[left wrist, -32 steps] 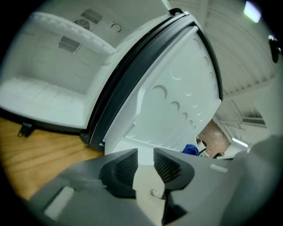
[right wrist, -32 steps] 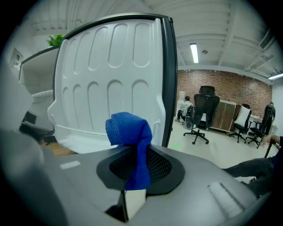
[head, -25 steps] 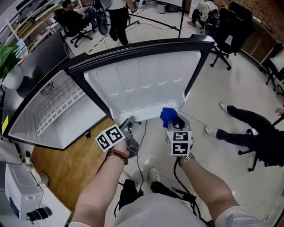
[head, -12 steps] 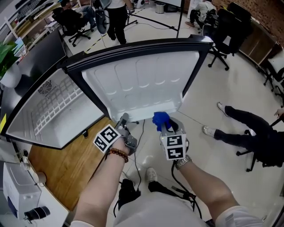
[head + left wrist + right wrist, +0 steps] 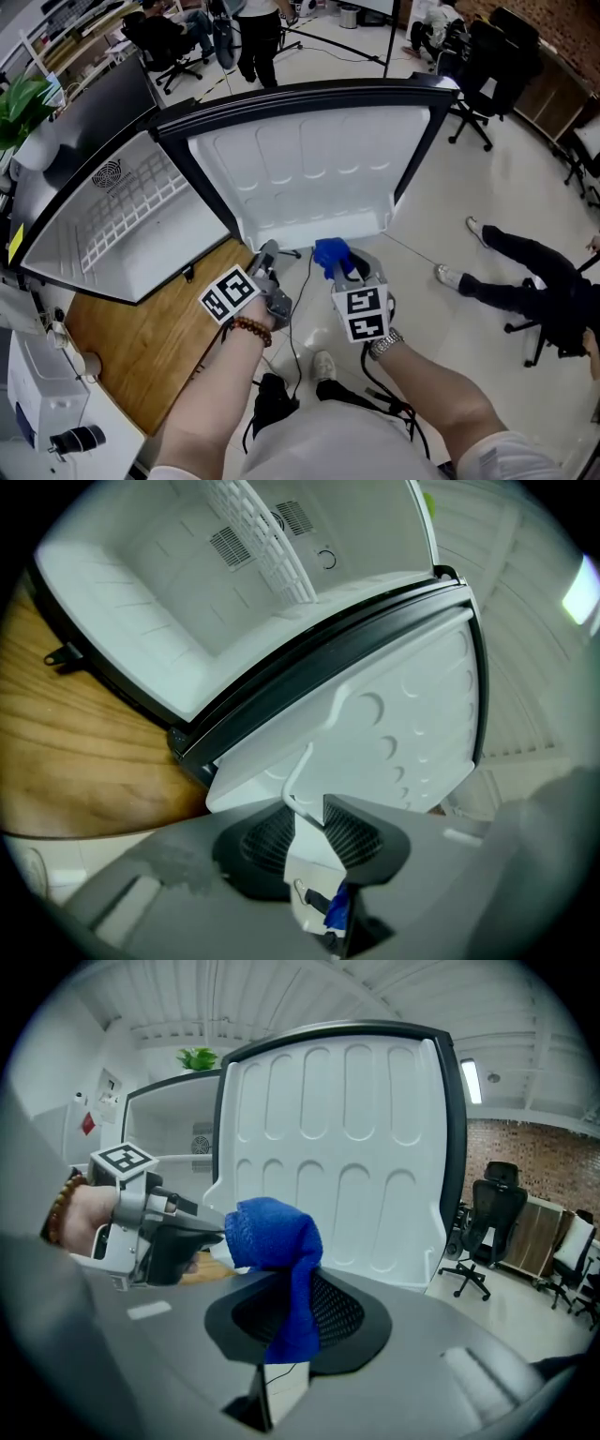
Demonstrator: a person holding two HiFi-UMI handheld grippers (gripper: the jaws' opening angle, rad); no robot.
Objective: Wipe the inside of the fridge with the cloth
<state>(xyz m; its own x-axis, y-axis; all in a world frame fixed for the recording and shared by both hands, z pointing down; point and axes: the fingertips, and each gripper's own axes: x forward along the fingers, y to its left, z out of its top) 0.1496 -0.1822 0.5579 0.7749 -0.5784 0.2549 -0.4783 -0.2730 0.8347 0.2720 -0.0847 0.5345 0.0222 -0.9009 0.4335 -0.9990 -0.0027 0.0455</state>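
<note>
Right gripper (image 5: 343, 274) clamped on cloth (image 5: 330, 253), wad bunched at its tips. Left gripper (image 5: 268, 257) beside it: jaws just been closing, narrow gap left, nothing between. Just ahead of both: open door (image 5: 309, 169). Fridge (image 5: 122, 225) cavity far left. Step: approach. Next: swing cloth left, press on wall

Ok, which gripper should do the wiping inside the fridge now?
Right. The right gripper is shut on the blue cloth, beside the open door. The left gripper has just been closing its jaws, with nothing gripped between them.
</note>
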